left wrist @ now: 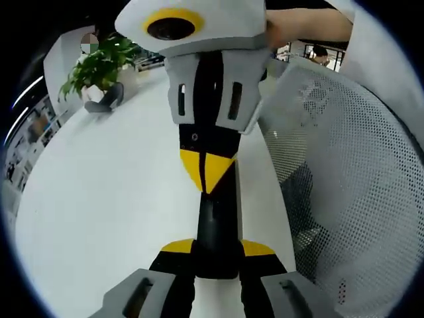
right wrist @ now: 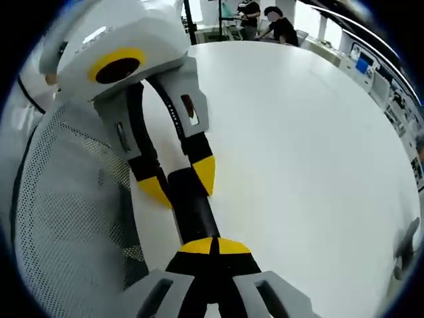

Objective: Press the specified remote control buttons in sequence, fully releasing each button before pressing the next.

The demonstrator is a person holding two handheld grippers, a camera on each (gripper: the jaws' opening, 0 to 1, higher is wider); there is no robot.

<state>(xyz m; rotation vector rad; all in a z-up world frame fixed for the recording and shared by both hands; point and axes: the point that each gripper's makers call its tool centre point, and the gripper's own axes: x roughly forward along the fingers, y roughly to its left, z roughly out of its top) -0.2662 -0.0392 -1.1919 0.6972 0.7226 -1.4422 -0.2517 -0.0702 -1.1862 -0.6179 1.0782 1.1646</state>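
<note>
**Operator:** Black remote (left wrist: 215,225) confirmed above the white table (left wrist: 106,199), close to the table edge that meets the grey mesh chair (left wrist: 351,165). I cannot tell whether it rests on the table or is lifted clear of it.

**Inspector:** Tongs?

**Operator:** I have the left gripper (left wrist: 217,248) clamped across the remote, one yellow tip on each long side. The right gripper (left wrist: 207,171) comes in over the table from the opposite end. Its jaws are closed tip to tip, and the joined point touches the remote's upper face.

**Inspector:** Anything else on the table?

**Operator:** One potted plant (left wrist: 99,66) at the table's far edge, well apart from the remote.
</note>
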